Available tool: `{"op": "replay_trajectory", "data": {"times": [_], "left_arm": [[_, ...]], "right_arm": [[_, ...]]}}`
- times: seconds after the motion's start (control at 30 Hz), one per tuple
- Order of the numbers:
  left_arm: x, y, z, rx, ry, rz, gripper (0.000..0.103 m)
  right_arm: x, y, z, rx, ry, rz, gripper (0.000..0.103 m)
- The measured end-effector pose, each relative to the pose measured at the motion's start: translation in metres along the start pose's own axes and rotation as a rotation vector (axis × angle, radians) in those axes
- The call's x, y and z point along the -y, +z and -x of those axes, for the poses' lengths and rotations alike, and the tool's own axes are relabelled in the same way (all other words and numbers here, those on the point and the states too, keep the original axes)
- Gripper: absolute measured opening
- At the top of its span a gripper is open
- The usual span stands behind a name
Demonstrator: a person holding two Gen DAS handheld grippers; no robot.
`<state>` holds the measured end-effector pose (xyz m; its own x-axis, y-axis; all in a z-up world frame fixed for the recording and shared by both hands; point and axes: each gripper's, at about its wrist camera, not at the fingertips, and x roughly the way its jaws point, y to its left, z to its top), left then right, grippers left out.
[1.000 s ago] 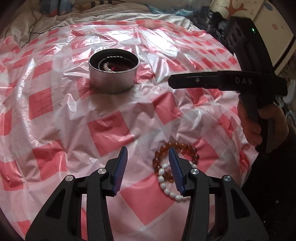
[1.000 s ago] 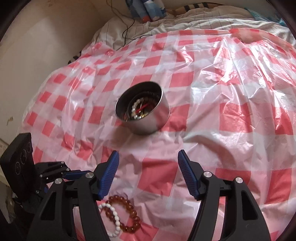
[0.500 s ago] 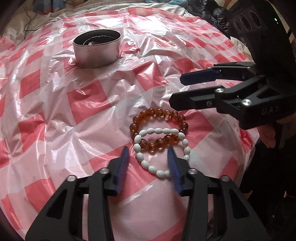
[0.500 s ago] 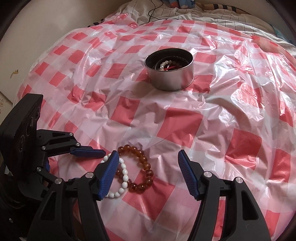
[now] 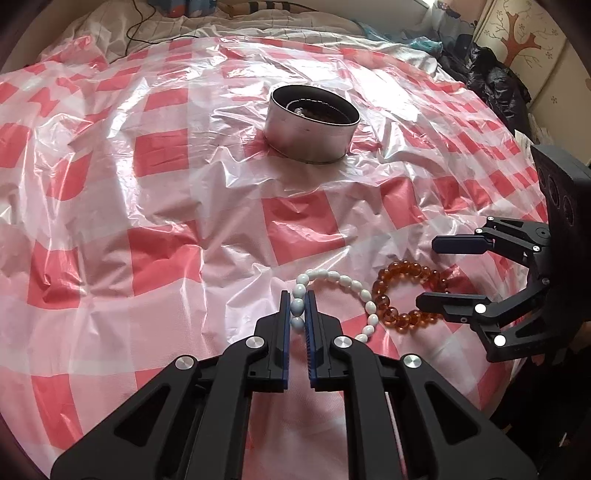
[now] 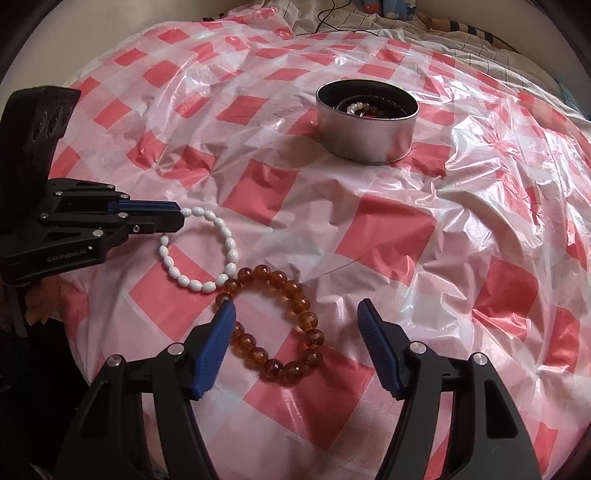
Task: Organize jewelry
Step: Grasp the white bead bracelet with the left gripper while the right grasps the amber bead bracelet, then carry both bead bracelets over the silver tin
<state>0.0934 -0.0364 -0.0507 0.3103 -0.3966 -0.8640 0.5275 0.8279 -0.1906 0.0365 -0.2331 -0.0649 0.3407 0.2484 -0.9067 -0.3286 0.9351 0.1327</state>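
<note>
Two loose bracelets lie on the red-and-white checked plastic sheet (image 5: 155,155), and one round, shallow metal tin (image 5: 312,123) stands farther off near the middle of the sheet. The white bracelet of oval beads (image 6: 201,251) forms an open loop; the amber-brown bracelet of round, glossy, translucent beads (image 6: 280,325) is a thicker ring just beside it, their edges touching at one spot in the right wrist view. Inside the tin, that view shows a few pale beads and something red, too small to tell apart. Two grippers are at work, each black with blue ribbed pads. The left gripper (image 5: 297,308) has just been closing and is clenched on the near-left side of the white bracelet, with two or three beads pinched between its pads while the rest of the loop lies on the sheet. The right gripper (image 6: 295,314) has just been narrowing its jaws, yet they stand apart, pressing on nothing; its left pad sits over the left side of the amber-brown ring, and its right pad stands beyond the ring's right side, so most of the ring lies between them. Rumpled pale bedding (image 5: 280,29) shows beyond the far edge of the sheet.
</note>
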Motion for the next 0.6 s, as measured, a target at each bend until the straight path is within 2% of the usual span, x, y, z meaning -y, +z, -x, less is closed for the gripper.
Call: {"op": "replay_trajectory", "data": {"times": [0.03,0.1,0.2,0.37,0.6], "left_arm": [[0.002,0.000,-0.001,-0.003,0.000,-0.005,0.007],[0.004,0.001,-0.003,-0.010,0.005,-0.008,0.007],[0.004,0.002,-0.005,-0.014,0.011,0.002,0.007],[0.003,0.004,-0.002,0.001,0.005,0.017,0.007],[0.005,0.015,0.015,0.056,-0.081,0.059,0.007]], "right_arm": [[-0.002,-0.002,-0.005,-0.014,-0.014,0.016,0.038],[-0.007,-0.003,-0.007,-0.010,-0.045,0.060,0.012],[-0.002,-0.001,0.002,0.028,-0.006,0.020,0.012],[0.019,0.009,0.027,0.115,0.187,-0.132,0.012],[0.042,0.019,0.054,0.233,0.432,-0.305,0.012]]}}
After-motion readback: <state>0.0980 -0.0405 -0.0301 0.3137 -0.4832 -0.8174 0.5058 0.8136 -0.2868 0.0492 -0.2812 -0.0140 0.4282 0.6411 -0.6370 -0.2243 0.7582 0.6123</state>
